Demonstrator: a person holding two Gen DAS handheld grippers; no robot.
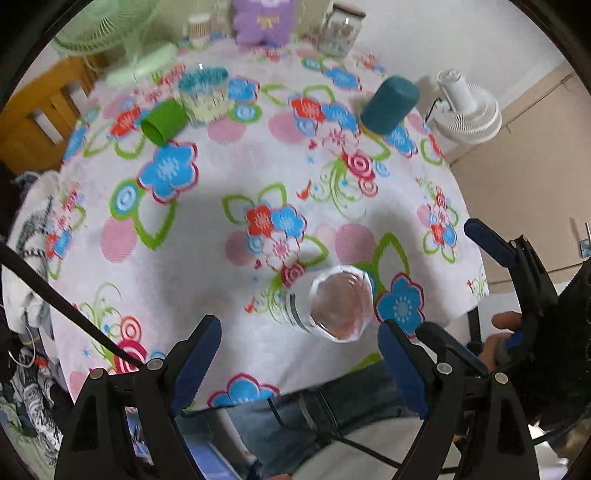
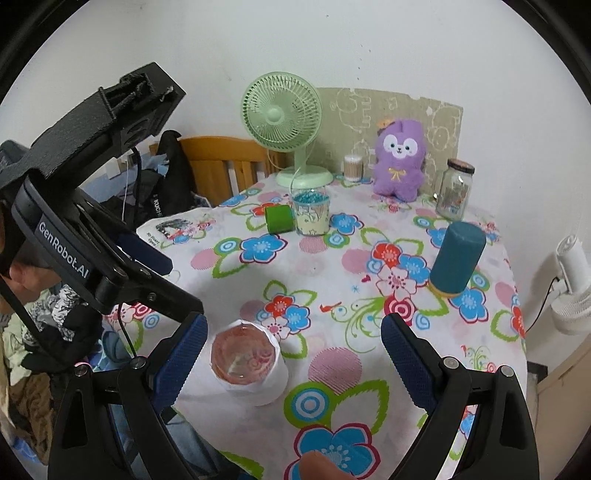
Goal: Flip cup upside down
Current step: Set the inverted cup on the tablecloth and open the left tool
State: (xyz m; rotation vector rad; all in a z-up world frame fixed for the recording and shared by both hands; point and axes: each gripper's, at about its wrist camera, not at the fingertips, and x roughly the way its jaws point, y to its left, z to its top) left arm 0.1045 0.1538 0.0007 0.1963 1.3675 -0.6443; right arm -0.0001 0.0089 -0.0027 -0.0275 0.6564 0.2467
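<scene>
Right wrist: clear white-wrapped cup (image 2: 248, 363) upright

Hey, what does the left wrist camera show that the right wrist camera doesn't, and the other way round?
Only the left wrist view shows the person's jeans below the table edge and the right gripper from outside, open.

Only the right wrist view shows the doodled cardboard sheet against the wall and the left gripper's black body labelled GenRobot.AI.

Both show the clear cup standing mouth up, held by neither gripper, plus the teal cup upside down, the green cup on its side, the purple plush toy and the green fan.
</scene>
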